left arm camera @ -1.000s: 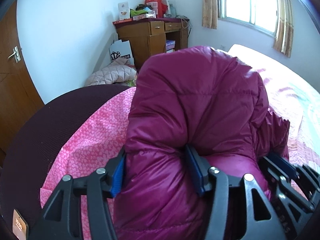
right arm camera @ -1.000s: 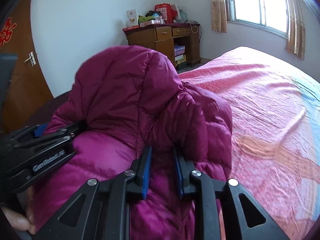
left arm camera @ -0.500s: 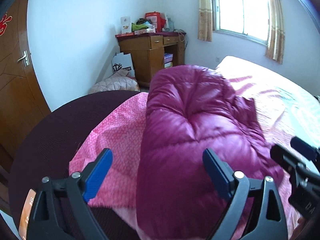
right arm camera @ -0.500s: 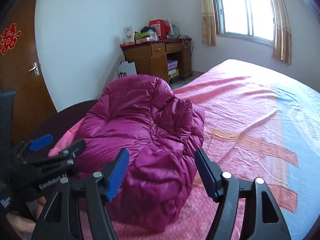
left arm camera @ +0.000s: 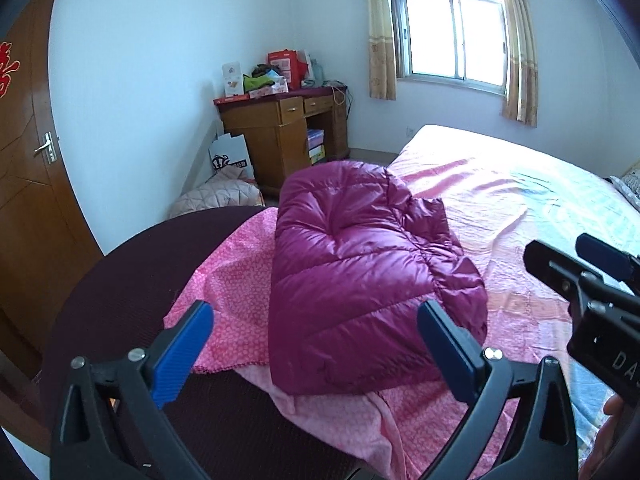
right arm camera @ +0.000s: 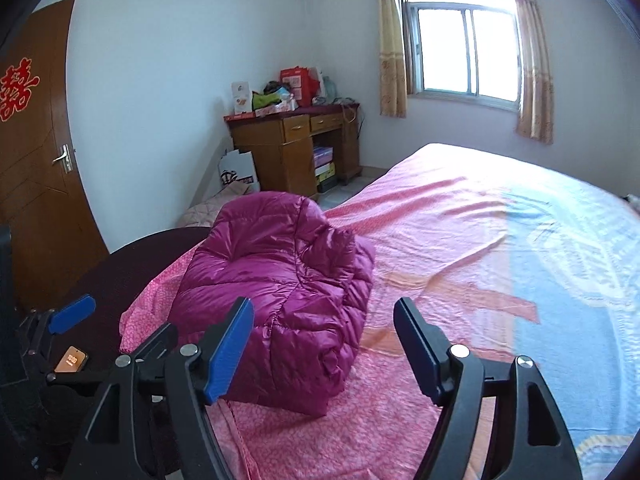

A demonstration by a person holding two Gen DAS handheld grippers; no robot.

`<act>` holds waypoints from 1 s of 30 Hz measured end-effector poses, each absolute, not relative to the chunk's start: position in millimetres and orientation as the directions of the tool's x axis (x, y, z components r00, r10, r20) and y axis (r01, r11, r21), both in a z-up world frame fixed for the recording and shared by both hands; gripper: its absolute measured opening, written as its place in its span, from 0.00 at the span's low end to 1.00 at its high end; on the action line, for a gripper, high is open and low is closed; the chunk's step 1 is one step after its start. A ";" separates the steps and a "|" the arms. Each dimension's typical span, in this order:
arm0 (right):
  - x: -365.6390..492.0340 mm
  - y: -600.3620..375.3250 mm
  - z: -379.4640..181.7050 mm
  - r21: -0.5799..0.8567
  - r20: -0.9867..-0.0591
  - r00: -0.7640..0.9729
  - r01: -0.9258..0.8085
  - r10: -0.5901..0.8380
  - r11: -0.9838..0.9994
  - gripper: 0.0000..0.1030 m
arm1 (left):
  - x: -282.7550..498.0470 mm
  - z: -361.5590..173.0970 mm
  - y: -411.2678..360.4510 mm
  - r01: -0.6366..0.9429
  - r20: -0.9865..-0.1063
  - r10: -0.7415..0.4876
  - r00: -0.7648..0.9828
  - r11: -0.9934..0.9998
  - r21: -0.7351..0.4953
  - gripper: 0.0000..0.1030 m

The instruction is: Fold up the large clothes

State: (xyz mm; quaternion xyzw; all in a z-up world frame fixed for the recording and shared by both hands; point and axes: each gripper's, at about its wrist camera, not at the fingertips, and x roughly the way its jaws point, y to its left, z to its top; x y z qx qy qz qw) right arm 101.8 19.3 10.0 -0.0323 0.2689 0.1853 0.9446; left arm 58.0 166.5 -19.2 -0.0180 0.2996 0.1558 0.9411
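**Jaws apart, jacket bundled on the bed**

Both pairs of jaws stand wide apart and hold nothing. At the bottom of the left wrist view, the left gripper (left arm camera: 314, 354) frames the near end of the magenta down jacket (left arm camera: 352, 272); at the bottom of the right wrist view, the right gripper (right arm camera: 324, 350) sits with its left blue pad just before the jacket's near right corner, not touching it as far as can be seen.

Beyond the grippers, the jacket lies in the centre of each frame as a thick, puffy bundle, folded over on itself, resting on the pink bedspread (right arm camera: 440, 248) near the bed's left edge. A phone (right arm camera: 71, 359) lies at lower left of the right view, on a dark surface.

Further back, upper centre, a wooden desk (left arm camera: 280, 136) piled with boxes stands against the wall, with a window (left arm camera: 456, 36) at upper right.

By my reading, the fold looks made and released. Any next move would call for pressing the springy bundle flat or tidying its loose right edge.
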 end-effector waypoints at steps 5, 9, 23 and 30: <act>79.9 12.2 25.0 0.015 -0.494 0.814 -0.344 0.306 0.939 0.72 | 41.5 -6.7 158.9 -0.346 -0.546 0.336 0.768 0.934 0.087 1.00; 67.2 8.7 37.7 0.020 -0.471 0.828 -0.335 0.305 0.942 0.73 | 31.7 8.4 156.8 -0.346 -0.511 0.339 0.790 0.934 0.085 1.00; 32.4 -7.9 75.7 0.059 -0.342 0.889 -0.303 0.304 0.951 0.83 | 1.1 45.3 150.2 -0.350 -0.404 0.346 0.847 0.934 0.065 1.00; 29.7 -17.9 78.6 0.089 -0.324 0.901 -0.276 0.290 0.957 0.83 | -3.2 48.8 143.9 -0.360 -0.377 0.365 0.851 0.929 0.088 1.00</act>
